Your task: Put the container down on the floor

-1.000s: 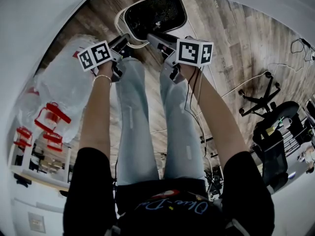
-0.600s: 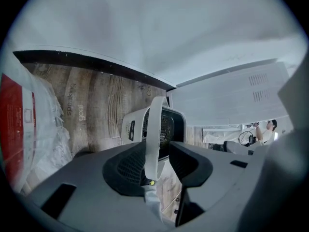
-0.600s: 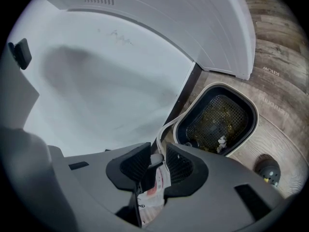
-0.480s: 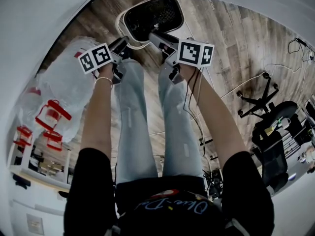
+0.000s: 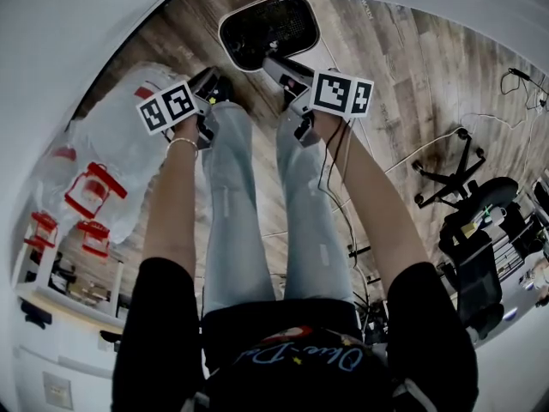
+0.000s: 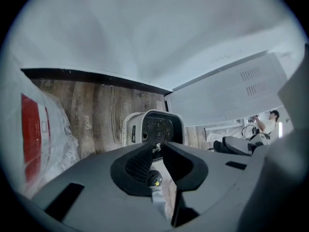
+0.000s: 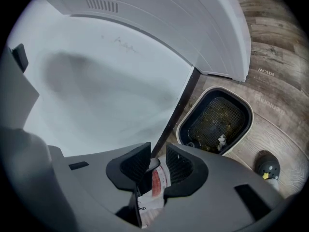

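The container (image 5: 268, 31) is a white tub with a dark mesh inside, standing on the wooden floor by the wall. It also shows in the left gripper view (image 6: 154, 128) and the right gripper view (image 7: 217, 122). My left gripper (image 5: 219, 82) hangs above its near left side. Its jaws (image 6: 158, 146) have just been closing, and a narrow gap with nothing in it is left between them. My right gripper (image 5: 273, 63) hovers over the near rim, apart from it. Its jaws (image 7: 158, 151) stand slightly apart, and a white and red tag (image 7: 155, 180) shows low in the gap.
A clear plastic bag with red print (image 5: 111, 161) lies on the floor at the left. A white panel (image 7: 169, 23) rises beside the container. An office chair (image 5: 450, 166) and cables stand off to the right. The person's legs and a dark shoe (image 7: 267, 167) are just behind the grippers.
Both grippers have lifted a little up and away from the container. The container stays on the floor.
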{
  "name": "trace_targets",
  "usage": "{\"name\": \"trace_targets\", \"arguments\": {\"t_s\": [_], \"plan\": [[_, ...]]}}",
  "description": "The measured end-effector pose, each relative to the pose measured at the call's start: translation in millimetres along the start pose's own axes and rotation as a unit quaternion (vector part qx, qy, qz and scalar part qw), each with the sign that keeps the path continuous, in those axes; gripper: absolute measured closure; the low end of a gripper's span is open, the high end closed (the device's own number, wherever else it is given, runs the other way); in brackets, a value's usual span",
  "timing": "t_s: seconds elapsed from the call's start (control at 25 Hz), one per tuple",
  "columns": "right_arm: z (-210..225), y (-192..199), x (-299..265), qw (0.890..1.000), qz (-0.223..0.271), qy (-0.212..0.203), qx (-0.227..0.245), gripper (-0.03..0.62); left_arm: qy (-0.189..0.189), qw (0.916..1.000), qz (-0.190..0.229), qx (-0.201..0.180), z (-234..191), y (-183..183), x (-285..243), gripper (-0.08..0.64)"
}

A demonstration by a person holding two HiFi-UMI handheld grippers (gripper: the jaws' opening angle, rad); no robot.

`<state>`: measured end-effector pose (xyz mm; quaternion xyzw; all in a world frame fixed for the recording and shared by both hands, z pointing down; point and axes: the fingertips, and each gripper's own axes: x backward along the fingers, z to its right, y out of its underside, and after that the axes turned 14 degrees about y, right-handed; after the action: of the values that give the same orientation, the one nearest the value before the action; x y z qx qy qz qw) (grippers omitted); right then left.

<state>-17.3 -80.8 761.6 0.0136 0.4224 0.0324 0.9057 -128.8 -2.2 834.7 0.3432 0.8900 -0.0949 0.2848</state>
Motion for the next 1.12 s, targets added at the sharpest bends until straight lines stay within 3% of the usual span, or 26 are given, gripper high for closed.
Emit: {"name": "trace_targets", "arguments": {"t_s": [0.16, 0.36, 0.6, 1.12], "plan": [[-5, -8, 14, 1.000, 0.009, -0.003, -0.001, 0.530, 0.009, 0.9994, 0.003, -0.034, 22, -3, 3, 0.524], [-22, -11, 32, 0.999, 0.009, -0.019, 0.031, 0.578, 0.020, 0.9969, 0.023, -0.073, 51, -15, 10, 0.545], [-50, -13, 56, 0.997, 0.018, -0.051, 0.058, 0.592, 0.056, 0.9914, 0.050, -0.108, 98, -28, 23, 0.549], [-88, -27, 109, 0.988, 0.106, -0.011, 0.111, 0.592, 0.101, 0.9716, 0.096, -0.191, 186, -41, 71, 0.549]]}}
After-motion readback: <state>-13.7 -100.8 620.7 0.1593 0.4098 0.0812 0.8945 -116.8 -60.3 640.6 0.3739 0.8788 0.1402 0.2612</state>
